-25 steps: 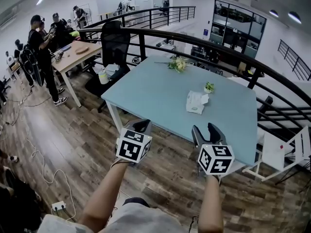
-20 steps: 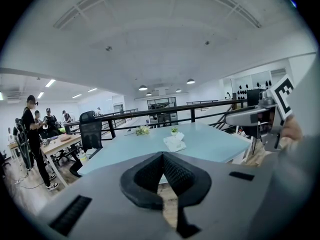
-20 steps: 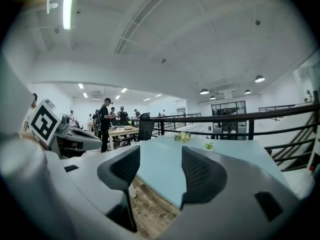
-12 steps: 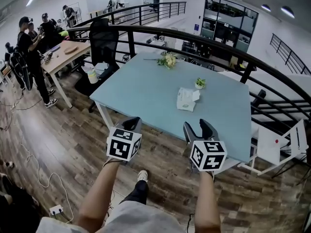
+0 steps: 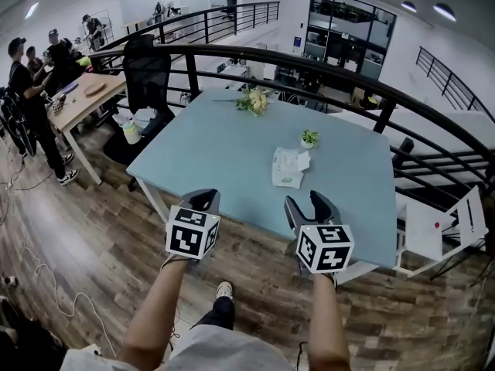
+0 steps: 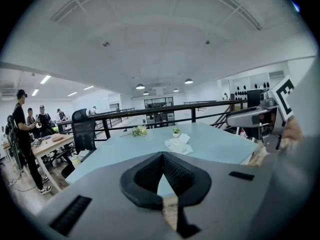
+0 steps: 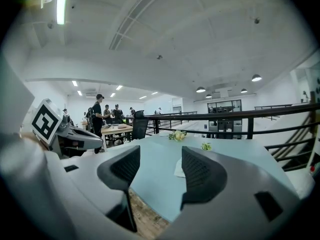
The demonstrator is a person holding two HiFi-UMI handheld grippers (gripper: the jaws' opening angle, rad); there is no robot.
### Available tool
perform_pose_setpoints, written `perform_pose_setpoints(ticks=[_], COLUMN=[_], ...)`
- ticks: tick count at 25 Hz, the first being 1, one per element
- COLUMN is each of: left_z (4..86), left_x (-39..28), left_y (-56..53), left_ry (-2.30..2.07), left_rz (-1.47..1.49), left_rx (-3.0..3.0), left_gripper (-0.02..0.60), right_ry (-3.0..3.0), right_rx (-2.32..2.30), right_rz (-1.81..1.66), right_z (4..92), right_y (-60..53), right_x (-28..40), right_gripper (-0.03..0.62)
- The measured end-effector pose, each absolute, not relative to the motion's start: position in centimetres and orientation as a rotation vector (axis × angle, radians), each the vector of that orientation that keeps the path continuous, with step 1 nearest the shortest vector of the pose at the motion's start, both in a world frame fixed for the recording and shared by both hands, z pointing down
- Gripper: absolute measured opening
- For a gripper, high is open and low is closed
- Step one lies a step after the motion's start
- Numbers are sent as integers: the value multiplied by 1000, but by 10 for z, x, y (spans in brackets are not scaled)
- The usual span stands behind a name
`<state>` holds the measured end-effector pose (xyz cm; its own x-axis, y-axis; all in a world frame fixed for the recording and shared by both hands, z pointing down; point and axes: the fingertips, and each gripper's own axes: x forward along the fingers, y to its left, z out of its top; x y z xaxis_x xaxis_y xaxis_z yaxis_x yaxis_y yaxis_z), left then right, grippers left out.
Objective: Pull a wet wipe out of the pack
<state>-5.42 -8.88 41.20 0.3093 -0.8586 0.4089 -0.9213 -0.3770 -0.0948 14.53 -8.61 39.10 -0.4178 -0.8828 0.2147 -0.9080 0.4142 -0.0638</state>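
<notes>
the big pale blue table sits a bit closer in the head view than a moment ago, and both grippers now reach its near edge. the flat white wet wipe pack lies on the table, well apart from both. a tiny green plant in a white pot stands just behind it. the left gripper has its jaws pressed together, nothing in them. the right gripper has its jaws apart and empty. in the right gripper view one jaw hides part of the pack; the left gripper view shows it whole.
</notes>
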Motion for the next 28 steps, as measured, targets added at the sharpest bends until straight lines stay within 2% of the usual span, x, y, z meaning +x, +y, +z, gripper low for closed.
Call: perform_pose_setpoints(ticks=[12,28], left_z=[408,406], left_x=[-57,-27], left_y=[-179,-279], left_ry=[-1591,-1401], left_rz=[616,659], left_rx=[2435,2574], left_gripper=[-8,-6], right_ry=[-2463,-2328], right_rx=[1640,1768], right_rz=[281,376], right_z=[389,398], right_y=[-166,-231], right_x=[140,158], right_gripper=[244,242])
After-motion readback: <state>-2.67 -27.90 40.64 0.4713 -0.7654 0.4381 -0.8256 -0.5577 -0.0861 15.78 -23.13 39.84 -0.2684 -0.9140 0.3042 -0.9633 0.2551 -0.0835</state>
